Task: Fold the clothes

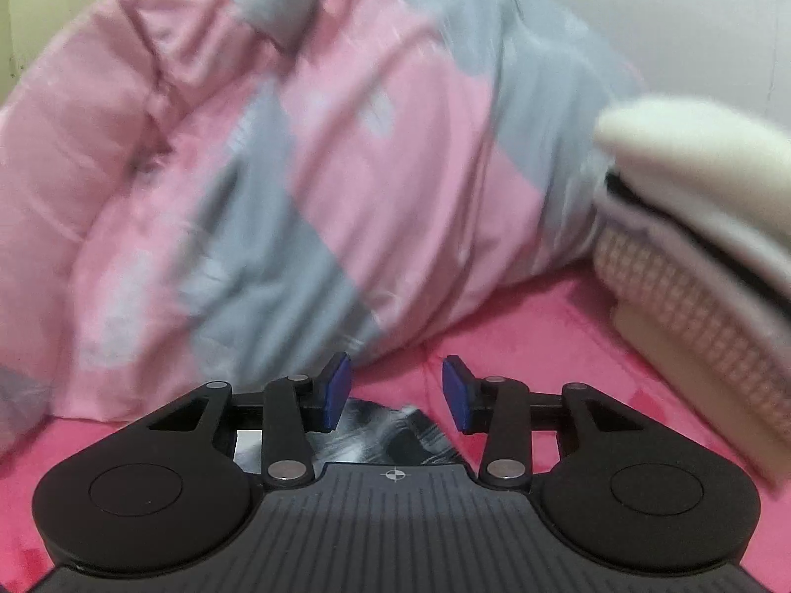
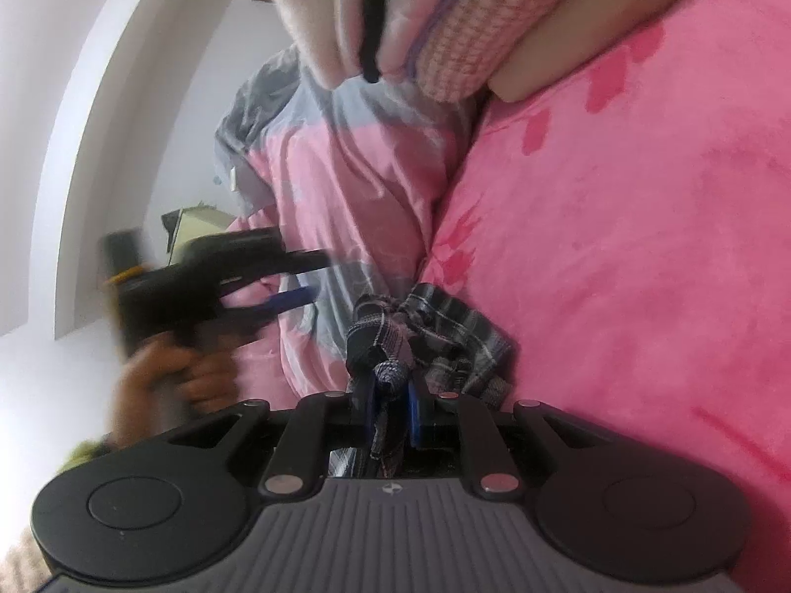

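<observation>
Right tool (image 2: 390,412) clamped on a bunched fold of the plaid garment (image 2: 445,331), blue pads nearly together with cloth squeezed between them, low in the centre of the right wrist view. Rest of that garment crumpled on the pink bedsheet (image 2: 642,247) just above the pads, against the pink-and-grey duvet (image 2: 346,183). Left tool (image 1: 396,393) partly open, nothing between its pads, hovering over the sheet with a scrap of the plaid cloth visible beneath, lower centre of the left wrist view. Same tool seen blurred at centre left of the right wrist view, gripped by a hand (image 2: 168,370). Folded stack of clothes (image 1: 692,227) at the right edge of the left view.

Risks, as a judgement: garment held at one bunched point only, so likely to hang twisted and fold crooked; thick wad between the pads liable to slip; empty left tool, closing blindly, could pinch sheet or duvet instead of the garment; a sweep could topple the nearby stack.
</observation>
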{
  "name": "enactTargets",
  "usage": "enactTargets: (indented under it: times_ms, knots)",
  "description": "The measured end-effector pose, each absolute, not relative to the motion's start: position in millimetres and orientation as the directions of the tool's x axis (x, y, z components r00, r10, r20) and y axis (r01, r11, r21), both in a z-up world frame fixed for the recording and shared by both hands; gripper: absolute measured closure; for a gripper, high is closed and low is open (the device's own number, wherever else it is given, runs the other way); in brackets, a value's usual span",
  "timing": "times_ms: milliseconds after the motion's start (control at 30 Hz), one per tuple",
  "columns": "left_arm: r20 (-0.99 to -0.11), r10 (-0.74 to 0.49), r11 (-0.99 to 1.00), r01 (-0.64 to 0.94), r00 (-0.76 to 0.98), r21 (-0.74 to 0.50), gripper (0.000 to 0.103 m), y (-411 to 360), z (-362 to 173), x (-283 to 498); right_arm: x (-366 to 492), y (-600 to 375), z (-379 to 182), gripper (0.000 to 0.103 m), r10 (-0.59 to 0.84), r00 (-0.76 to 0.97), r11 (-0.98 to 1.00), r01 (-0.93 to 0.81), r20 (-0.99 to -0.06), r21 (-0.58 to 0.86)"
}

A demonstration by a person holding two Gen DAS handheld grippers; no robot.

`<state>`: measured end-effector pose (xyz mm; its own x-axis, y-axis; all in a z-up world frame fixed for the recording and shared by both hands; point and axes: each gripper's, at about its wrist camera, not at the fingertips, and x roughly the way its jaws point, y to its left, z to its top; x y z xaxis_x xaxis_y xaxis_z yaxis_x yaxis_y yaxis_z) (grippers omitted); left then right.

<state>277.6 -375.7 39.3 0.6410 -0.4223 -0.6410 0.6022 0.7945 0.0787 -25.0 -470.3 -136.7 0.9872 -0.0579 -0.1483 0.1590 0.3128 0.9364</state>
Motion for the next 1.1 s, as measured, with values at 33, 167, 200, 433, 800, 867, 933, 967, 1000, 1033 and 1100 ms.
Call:
enactTargets:
  times_ms: [33, 167, 200, 433, 800, 867, 933, 967, 1000, 1033, 1100]
  knots:
    - [-0.628, -0.411, 0.794, 0.598, 0.661, 0.111, 0.063, -360.7, 55.6, 271.7, -26.7, -472.3, -139.0, 0.090, -0.064, 0.986, 0.295, 0.166, -0.154, 0.941]
    - [-0.551, -0.310, 0.827, 0.506, 0.775, 0.245, 0.062, -277.3, 127.4, 251.5, -40.6, -482.5, -142.1, 0.088, -0.131, 0.976, 0.254, 0.203, -0.174, 0.946]
    - [-0.539, -0.278, 0.847, 0.467, 0.795, 0.252, 0.060, -249.8, 143.2, 247.1, -45.3, -484.5, -141.1, 0.088, -0.162, 0.970, 0.253, 0.221, -0.184, 0.942]
    - [-0.674, -0.334, 0.899, 0.437, 0.659, -0.018, 0.045, -118.4, 106.6, 224.5, -47.4, -498.5, -133.4, 0.051, -0.178, 0.964, 0.262, 0.241, -0.199, 0.934]
    - [-0.681, -0.673, 0.738, 0.328, 0.288, -0.590, 0.044, -117.5, -79.9, 226.9, 25.2, -531.5, -102.1, 0.023, 0.127, 0.901, 0.526, 0.293, -0.414, 0.798]
    - [-0.650, -0.702, 0.711, 0.334, 0.292, -0.619, 0.042, -118.5, -82.8, 228.3, 42.8, -535.1, -99.3, 0.011, 0.206, 0.865, 0.585, 0.265, -0.457, 0.767]
    - [-0.628, -0.723, 0.690, 0.347, 0.287, -0.636, 0.042, -119.9, -84.7, 229.2, 57.6, -535.2, -98.3, 0.004, 0.290, 0.833, 0.627, 0.206, -0.471, 0.751]
    - [-0.618, -0.733, 0.679, 0.355, 0.284, -0.642, 0.042, -120.7, -85.7, 229.4, 64.5, -533.3, -97.6, 0.003, 0.322, 0.817, 0.644, 0.181, -0.478, 0.743]
    - [-0.609, -0.742, 0.669, 0.363, 0.280, -0.648, 0.042, -121.5, -86.6, 229.6, 71.1, -531.2, -97.1, 0.003, 0.351, 0.801, 0.659, 0.157, -0.485, 0.736]
    - [-0.599, -0.751, 0.658, 0.371, 0.276, -0.655, 0.043, -122.3, -87.6, 229.7, 76.5, -528.8, -97.3, 0.003, 0.373, 0.789, 0.667, 0.137, -0.488, 0.732]
    - [-0.590, -0.759, 0.650, 0.385, 0.275, -0.656, 0.052, -127.3, -90.5, 231.1, 85.9, -524.3, -96.6, 0.005, 0.407, 0.770, 0.678, 0.106, -0.491, 0.727]
